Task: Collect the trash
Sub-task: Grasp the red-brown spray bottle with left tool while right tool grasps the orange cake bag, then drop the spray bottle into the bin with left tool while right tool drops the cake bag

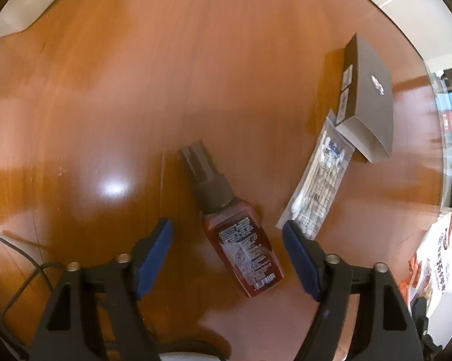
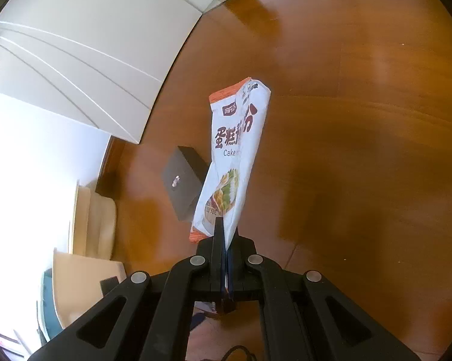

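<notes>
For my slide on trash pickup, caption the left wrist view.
Open left tool poised over a red spray bottle lying on the wooden table, cotton swab packet beside it.

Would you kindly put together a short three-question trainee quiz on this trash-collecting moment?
1. True or false: the right gripper is shut on the cake-mix bag.
2. Which item lies between the open fingers of the left gripper?
A. the red spray bottle
B. the cotton swab packet
C. the dark box
3. Fill in: the swab packet's far end lies beside the open end of the ____.

Key:
1. True; the bag hangs clear of the wooden table.
2. A; the bottle lies flat on the table, and the pads do not touch it.
3. dark box
</notes>
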`<state>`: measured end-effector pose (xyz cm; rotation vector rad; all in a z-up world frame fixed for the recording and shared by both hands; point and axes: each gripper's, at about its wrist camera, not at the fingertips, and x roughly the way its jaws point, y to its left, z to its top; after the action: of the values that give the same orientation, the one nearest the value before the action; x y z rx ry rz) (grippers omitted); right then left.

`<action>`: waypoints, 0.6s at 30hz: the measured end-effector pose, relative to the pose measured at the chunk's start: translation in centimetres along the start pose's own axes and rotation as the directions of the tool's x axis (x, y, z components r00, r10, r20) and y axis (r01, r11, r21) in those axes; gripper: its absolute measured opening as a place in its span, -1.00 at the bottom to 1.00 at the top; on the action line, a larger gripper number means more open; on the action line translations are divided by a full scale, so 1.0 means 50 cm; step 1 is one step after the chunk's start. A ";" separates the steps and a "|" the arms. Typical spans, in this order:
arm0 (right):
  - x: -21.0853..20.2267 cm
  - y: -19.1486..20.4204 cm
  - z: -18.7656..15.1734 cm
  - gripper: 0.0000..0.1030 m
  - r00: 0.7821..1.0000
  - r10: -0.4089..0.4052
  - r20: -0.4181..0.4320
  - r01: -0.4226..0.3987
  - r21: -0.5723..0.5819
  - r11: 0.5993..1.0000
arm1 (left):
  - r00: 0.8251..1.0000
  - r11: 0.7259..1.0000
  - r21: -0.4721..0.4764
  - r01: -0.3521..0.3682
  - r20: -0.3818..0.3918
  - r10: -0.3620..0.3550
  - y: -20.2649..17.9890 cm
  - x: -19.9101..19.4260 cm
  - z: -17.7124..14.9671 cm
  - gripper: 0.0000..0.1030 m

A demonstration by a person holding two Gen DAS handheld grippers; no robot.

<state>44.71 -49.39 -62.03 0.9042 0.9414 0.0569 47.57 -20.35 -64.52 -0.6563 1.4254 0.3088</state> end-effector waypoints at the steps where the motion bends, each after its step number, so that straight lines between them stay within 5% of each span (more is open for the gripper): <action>1: -0.003 -0.002 0.000 -0.98 1.000 -0.004 0.005 0.004 0.000 1.000 | 1.000 1.000 0.015 0.003 0.007 -0.003 -0.005 -0.003 -0.002 -0.13; 6: -0.014 0.003 0.004 -0.98 1.000 -0.007 0.022 0.007 0.002 1.000 | 1.000 0.998 0.053 0.028 -0.001 -0.028 -0.001 -0.016 0.000 -0.42; 11: -0.054 0.052 0.018 -0.98 0.999 0.000 0.042 0.002 -0.061 0.998 | 0.994 0.985 0.151 0.085 0.056 -0.094 0.035 -0.127 0.006 -0.42; 14: -0.105 0.111 0.023 -0.98 0.998 0.016 0.059 -0.010 -0.110 0.994 | 0.979 0.971 0.203 0.123 0.134 -0.152 0.051 -0.249 0.035 -0.42; 18: -0.171 0.219 0.022 -0.98 0.997 0.048 0.060 -0.037 -0.181 0.983 | 0.931 0.959 0.246 0.141 0.296 -0.213 0.095 -0.459 0.090 -0.42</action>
<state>43.81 -46.53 -48.43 0.7541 0.8433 0.1467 45.20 -9.75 -43.27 -0.5213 1.0605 0.1031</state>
